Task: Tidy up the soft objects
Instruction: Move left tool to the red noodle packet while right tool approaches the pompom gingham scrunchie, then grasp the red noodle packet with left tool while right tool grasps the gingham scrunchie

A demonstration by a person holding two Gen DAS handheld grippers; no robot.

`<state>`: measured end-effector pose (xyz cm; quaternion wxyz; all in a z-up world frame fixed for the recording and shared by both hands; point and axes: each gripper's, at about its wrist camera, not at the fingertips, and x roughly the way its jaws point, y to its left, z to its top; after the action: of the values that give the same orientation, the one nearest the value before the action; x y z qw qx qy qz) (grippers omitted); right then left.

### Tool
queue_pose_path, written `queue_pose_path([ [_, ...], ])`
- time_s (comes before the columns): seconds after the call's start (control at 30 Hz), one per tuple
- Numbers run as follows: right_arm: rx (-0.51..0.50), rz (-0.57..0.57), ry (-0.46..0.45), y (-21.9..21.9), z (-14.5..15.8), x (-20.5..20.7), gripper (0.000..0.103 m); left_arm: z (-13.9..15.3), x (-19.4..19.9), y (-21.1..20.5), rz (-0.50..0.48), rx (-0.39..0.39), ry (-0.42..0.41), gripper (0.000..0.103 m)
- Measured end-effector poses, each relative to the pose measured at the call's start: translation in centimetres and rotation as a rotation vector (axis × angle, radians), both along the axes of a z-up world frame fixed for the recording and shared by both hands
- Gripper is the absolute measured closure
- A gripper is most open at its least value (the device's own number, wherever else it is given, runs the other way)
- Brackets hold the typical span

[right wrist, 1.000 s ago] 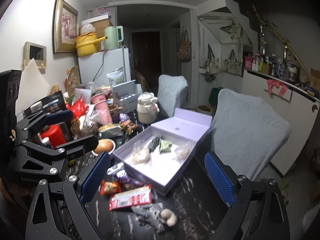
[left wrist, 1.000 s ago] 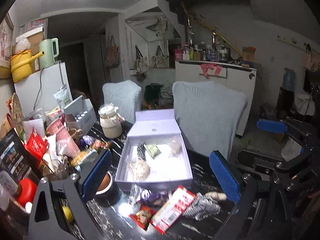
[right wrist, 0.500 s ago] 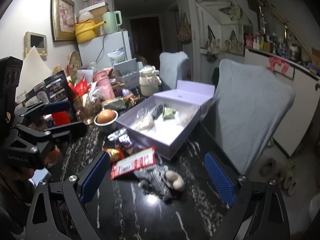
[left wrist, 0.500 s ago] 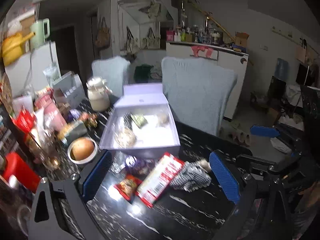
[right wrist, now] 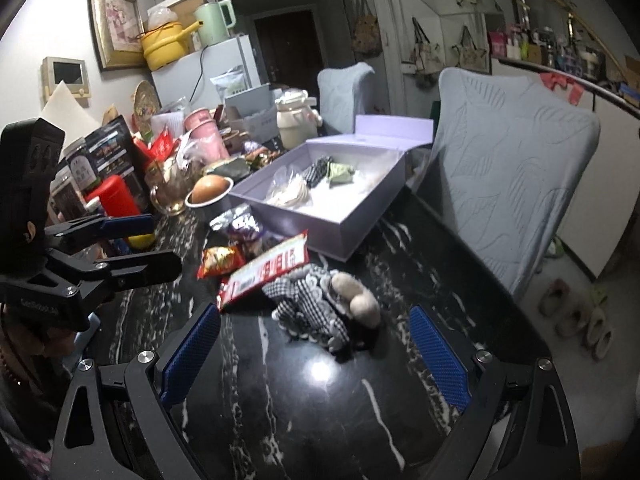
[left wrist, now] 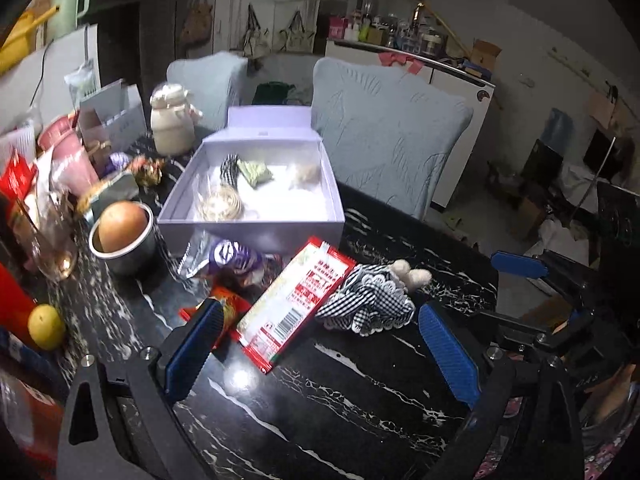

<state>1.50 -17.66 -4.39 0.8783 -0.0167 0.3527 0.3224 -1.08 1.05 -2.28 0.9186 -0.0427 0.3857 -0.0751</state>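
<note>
My right gripper (right wrist: 314, 354), jaws spread and empty, points at the checkered soft toy (right wrist: 316, 306) lying just beyond on the table (right wrist: 360, 420), long axis left to right; my left gripper (left wrist: 320, 344), also spread, sits farther left.

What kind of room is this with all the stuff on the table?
Probably a lived-in home dining area: a dark marble table with covered chairs, a small fridge topped with a kettle, and bags hung on the wall.
</note>
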Motion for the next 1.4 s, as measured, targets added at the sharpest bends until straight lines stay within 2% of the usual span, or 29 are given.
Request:
queue_pose_path([
  [0.27, -0.041, 0.014, 0.038, 0.8, -2.2, 1.5, 0.006, -3.2, 1.8, 0.8, 0.004, -0.022, 0.085, 0.003],
  [0.5, -0.087, -0.003, 0.083, 1.6, -3.8, 3.8, 0.006, -4.7, 4.0, 1.3, -0.02, -0.013, 0.118, 0.003],
  [0.73, -0.09, -0.019, 0.125, 1.3, -4.5, 5.3, 0.006, -6.1, 6.9, 1.2, -0.103, 0.011, 0.143, 0.003],
  [0.9, -0.091, -0.023, 0.146, 1.1, -4.7, 6.2, 0.006, -7.8, 8.9, 1.1, -0.169, 0.009, 0.218, 0.011],
  [1.03, -0.079, -0.028, 0.159, 1.0, -4.8, 6.9, 0.006, -8.7, 9.6, 1.4, -0.208, -0.02, 0.248, 0.011],
  [1.13, -0.08, -0.02, 0.158, 1.1, -4.8, 7.2, 0.006, -9.2, 9.9, 1.0, -0.251, 0.005, 0.26, 0.011],
  [1.23, -0.091, -0.001, 0.155, 1.4, -4.8, 7.3, 0.006, -9.8, 9.7, 0.3, -0.27, 0.044, 0.265, 0.027],
  [1.3, -0.108, 0.013, 0.146, 1.6, -4.9, 7.3, 0.006, -10.2, 9.5, -0.1, -0.267, 0.087, 0.271, 0.052],
  [1.33, -0.117, 0.021, 0.137, 1.7, -4.8, 7.3, 0.006, -10.4, 9.2, -0.3, -0.259, 0.113, 0.265, 0.053],
  [1.4, -0.126, 0.032, 0.129, 1.9, -4.9, 7.3, 0.006, -10.4, 8.7, -0.3, -0.251, 0.108, 0.257, 0.055],
])
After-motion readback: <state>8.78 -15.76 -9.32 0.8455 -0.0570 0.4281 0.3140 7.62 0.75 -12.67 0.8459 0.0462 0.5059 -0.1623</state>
